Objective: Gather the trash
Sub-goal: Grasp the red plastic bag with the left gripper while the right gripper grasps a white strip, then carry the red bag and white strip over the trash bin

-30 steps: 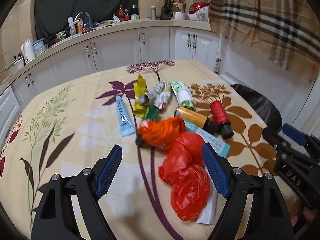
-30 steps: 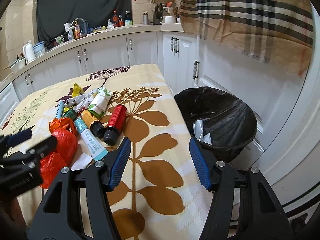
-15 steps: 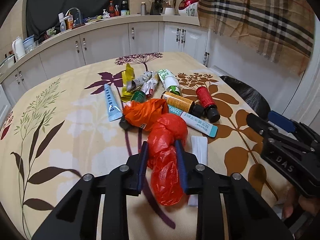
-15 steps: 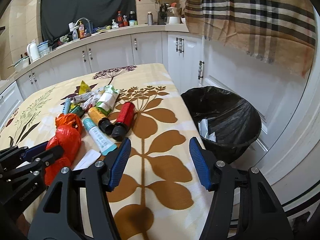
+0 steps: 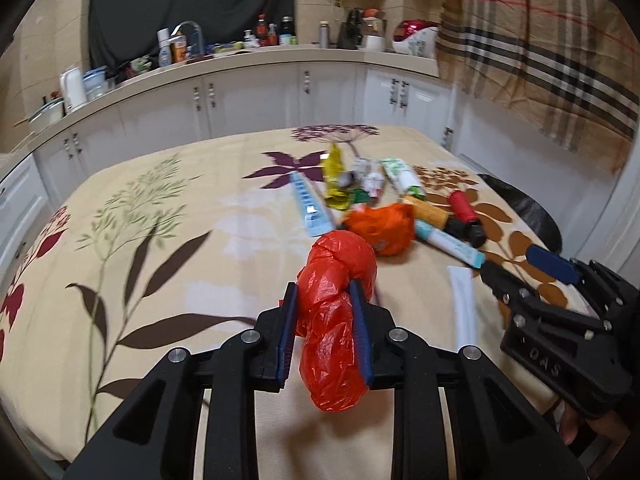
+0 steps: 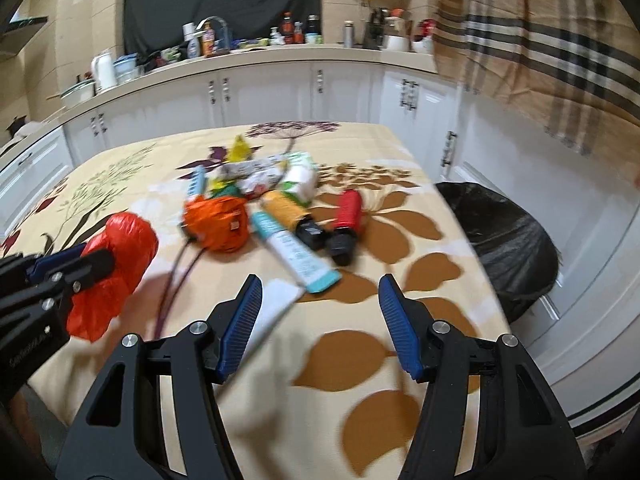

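- The left gripper [image 5: 325, 300] has just closed its jaws on the red plastic bag [image 5: 334, 308]; the blue pads press on the crumpled bag from both sides, its knotted top bulging past the fingertips and its loose end hanging below them.
- In the right wrist view the same bag [image 6: 116, 264] shows at the left edge, clamped in the left gripper and lifted off the counter [image 6: 400, 292].
- The right gripper [image 6: 320, 320] is empty, its jaws standing apart above the leaf-patterned cloth, with a white paper strip [image 6: 276, 300] lying just beyond its left finger.
- The other trash lies in a loose heap farther back on the counter: an orange bag [image 6: 218, 222], a teal-and-white tube [image 6: 296, 256], a yellow bottle with a black cap [image 6: 294, 216] and a red bottle with a black cap [image 6: 346, 220], the two bottles side by side.
- Behind these lie a light blue tube [image 5: 310, 204], a yellow wrapper [image 5: 334, 178] and several crumpled packets.
- A bin lined with a black bag [image 6: 504, 240] stands on the floor just beside the counter's right edge.
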`<state>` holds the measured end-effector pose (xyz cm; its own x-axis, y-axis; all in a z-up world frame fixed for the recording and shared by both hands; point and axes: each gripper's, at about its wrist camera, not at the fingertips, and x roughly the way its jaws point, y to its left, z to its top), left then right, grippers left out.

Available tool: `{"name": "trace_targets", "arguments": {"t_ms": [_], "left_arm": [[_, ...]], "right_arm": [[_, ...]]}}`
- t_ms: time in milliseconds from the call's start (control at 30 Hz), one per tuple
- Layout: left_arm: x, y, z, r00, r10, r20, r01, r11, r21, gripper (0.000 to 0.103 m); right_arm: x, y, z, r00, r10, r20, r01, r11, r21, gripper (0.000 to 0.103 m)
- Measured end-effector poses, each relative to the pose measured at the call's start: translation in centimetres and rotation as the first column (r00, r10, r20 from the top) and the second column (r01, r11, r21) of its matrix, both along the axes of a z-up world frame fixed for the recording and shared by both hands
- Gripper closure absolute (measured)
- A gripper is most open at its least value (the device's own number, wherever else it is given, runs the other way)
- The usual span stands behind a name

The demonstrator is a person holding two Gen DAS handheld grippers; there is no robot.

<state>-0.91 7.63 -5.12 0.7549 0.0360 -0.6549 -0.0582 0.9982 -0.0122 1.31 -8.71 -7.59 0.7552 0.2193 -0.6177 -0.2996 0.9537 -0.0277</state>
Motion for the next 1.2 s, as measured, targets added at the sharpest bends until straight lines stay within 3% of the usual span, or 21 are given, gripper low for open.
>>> {"name": "trace_targets", "arguments": {"t_ms": [233,567,600,733,800,933,1200], "left_arm": [[-0.3,2.7,-0.4,0.998,0.064,-0.005,-0.064,0.998,-0.005,0.077],[-0.1,3.2,-1.0,0.997,0.070,-0.018,-0.071,0.997,-0.027,0.077],[0.0,3.2,-1.0,0.997,0.069,-0.021,-0.069,0.997,-0.028,0.077],[0.2,3.0,-1.4,0.997,0.069,-0.029,-0.070,0.997,-0.024,0.077],[0.2,3.0,-1.4,0.997,0.068,-0.028,-0.068,0.997,-0.022,0.077],[0.2,2.9,-1.4,0.998,0.058,-0.026,-0.059,0.998,-0.029,0.077],[0.0,2.2,-0.7,0.999,0.037,-0.007,-0.037,0.999,-0.037,0.077]], "right_arm": [[-0.7,2.3,-1.7,0.997,0.059,-0.046,-0.061,0.997,-0.039,0.044],[-0.4,0.5,-2.3,0.998,0.009,-0.066,-0.012,0.999,-0.045,0.044],[-0.4,0.4,-2.4,0.998,0.009,-0.067,-0.012,0.999,-0.045,0.046],[-0.6,0.5,-2.3,0.997,0.032,-0.064,-0.035,0.998,-0.051,0.074],[-0.7,0.6,-2.2,0.997,0.047,-0.065,-0.050,0.997,-0.053,0.082],[-0.7,0.5,-2.1,0.996,0.056,-0.072,-0.059,0.998,-0.039,0.087],[-1.1,-0.3,-1.3,0.997,0.047,-0.057,-0.048,0.999,-0.013,0.088]]}}
